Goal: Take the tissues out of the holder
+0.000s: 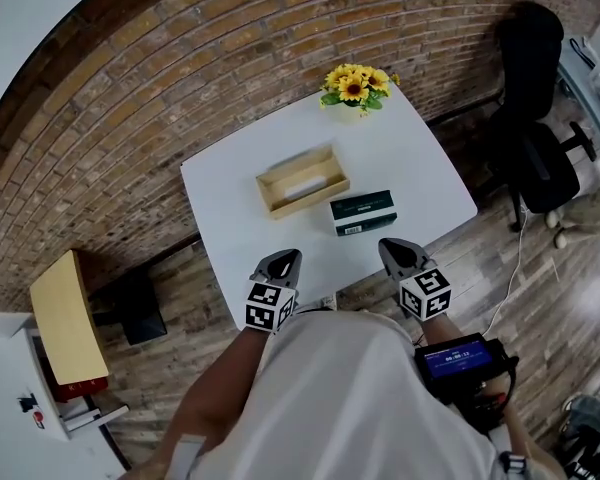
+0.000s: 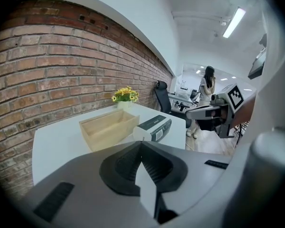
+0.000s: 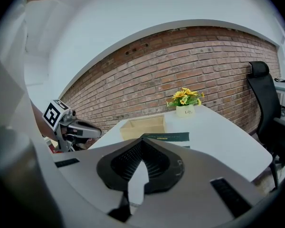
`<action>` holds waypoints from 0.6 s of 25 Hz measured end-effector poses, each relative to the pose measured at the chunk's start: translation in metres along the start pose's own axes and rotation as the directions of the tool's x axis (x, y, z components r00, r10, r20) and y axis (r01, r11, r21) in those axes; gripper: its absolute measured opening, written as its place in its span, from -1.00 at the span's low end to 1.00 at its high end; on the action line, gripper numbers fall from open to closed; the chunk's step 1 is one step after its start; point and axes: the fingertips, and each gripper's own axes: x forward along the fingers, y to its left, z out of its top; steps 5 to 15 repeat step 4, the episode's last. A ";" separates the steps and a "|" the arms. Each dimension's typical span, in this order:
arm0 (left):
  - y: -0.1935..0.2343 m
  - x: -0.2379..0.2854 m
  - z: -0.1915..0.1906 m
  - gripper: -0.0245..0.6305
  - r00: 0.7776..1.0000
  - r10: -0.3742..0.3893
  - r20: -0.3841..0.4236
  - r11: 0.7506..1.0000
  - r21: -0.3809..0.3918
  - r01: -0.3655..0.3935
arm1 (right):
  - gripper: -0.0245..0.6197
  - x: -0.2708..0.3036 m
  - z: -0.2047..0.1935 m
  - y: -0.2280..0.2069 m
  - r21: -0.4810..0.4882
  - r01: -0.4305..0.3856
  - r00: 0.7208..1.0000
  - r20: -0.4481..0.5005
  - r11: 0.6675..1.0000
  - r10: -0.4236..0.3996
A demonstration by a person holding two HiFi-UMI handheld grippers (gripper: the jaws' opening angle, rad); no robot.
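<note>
Your left gripper (image 1: pixel 288 256) and right gripper (image 1: pixel 391 246): jaws pressed together, empty.
Dark green rectangular tissue pack (image 1: pixel 363 212) lies on the white square surface (image 1: pixel 225 203), just four o'clock of the pale wooden box holder (image 1: pixel 280 190).

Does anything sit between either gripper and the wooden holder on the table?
For one of them, yes. The dark green box lies on the white table just in front of the wooden holder, between it and the right gripper. From the left gripper, only bare tabletop leads to the holder.
</note>
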 end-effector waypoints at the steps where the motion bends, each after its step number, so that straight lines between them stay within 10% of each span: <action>1: 0.000 0.001 0.001 -0.90 1.000 -0.001 0.000 1.000 0.000 0.001 | -0.91 0.000 0.000 0.000 -0.001 -0.001 1.000 -0.002 1.000 0.001; 15: 0.000 0.003 0.003 -0.90 1.000 -0.003 0.001 1.000 0.001 0.003 | -0.90 0.002 0.000 -0.001 -0.005 -0.004 1.000 -0.007 1.000 0.004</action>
